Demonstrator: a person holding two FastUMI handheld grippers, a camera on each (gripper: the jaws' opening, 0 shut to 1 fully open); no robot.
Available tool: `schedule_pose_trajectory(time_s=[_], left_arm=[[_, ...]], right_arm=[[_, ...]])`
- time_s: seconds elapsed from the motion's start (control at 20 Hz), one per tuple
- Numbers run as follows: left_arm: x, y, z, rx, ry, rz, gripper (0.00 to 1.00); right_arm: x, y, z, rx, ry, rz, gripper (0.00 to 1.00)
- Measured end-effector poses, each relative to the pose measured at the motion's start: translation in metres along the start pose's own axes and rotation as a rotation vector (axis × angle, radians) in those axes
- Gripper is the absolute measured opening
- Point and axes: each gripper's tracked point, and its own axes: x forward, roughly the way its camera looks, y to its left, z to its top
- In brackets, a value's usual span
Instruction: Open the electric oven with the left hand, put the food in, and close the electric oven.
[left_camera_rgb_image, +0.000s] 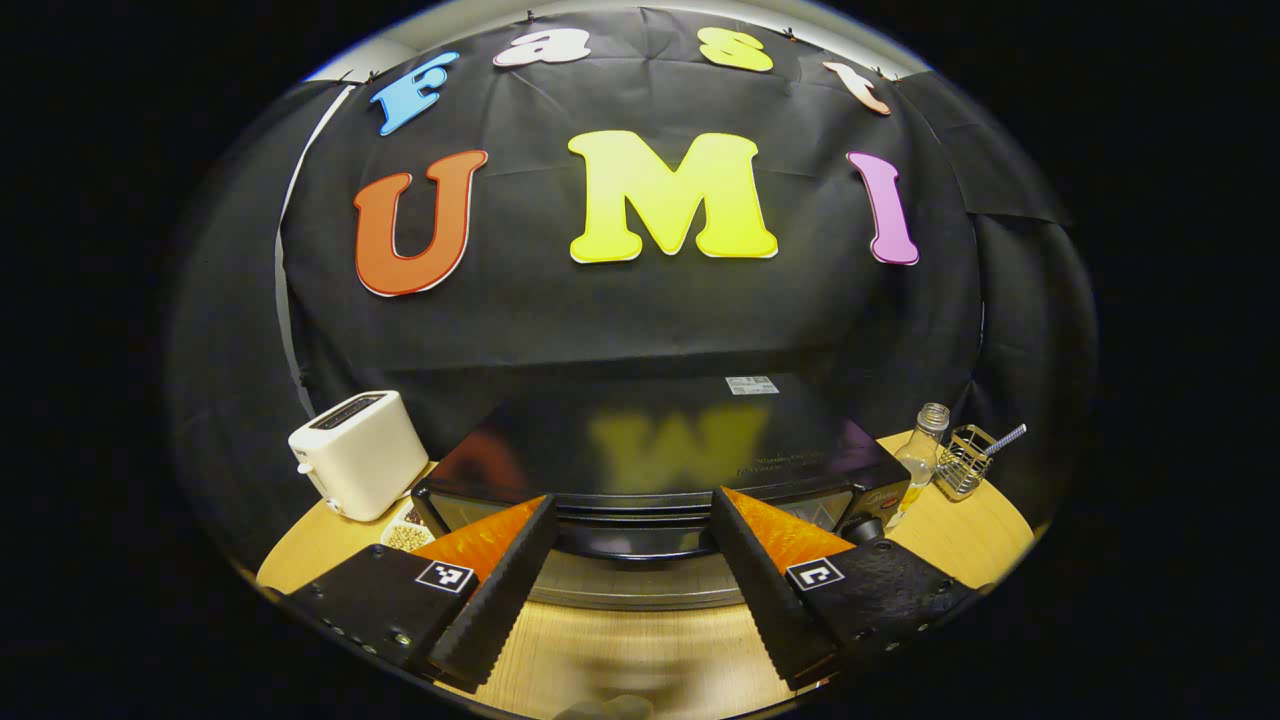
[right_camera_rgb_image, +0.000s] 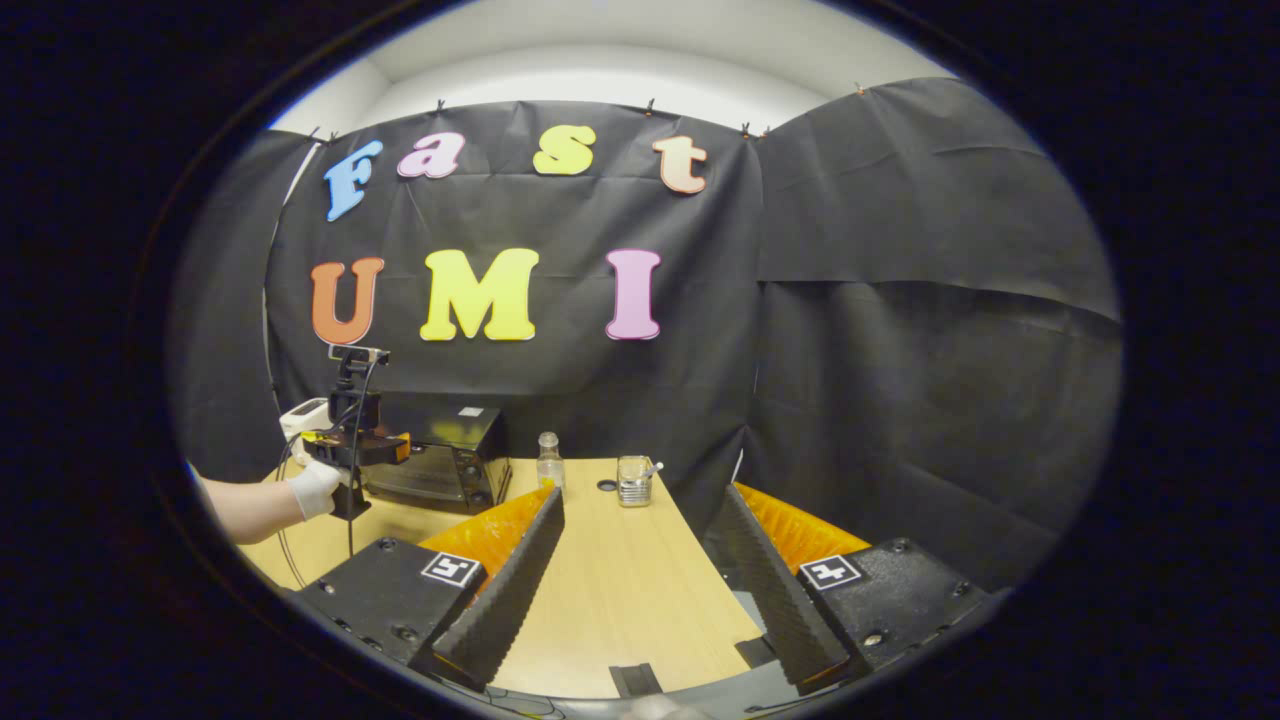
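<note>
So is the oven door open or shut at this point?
Shut. The oven door stands upright against its front, handle at the top, with the open left gripper just before it.

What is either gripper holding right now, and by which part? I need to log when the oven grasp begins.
Nothing is held. The left gripper is open, its fingers spread in front of the oven door without touching it. The right gripper is open over the table.
</note>
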Motion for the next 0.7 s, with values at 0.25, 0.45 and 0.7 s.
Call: schedule_pose_trajectory(time_s=[0.25,0.45,0.7], left_arm=[[-0.015,-0.001,-0.005,0.035,-0.018,-0.007,0.98],[-0.034,0.0,-0.019,0.034,-0.015,-0.018,0.98],[-0.057,0.001,-0.043,0.041,0.002,-0.031,0.97]], right_arm=[[-0.005,-0.001,-0.008,0.011,0.009,0.01,1.0],[-0.008,0.001,-0.011,0.014,0.017,0.027,1.0],[-0.013,0.009,-0.017,0.014,0.029,0.048,1.0]])
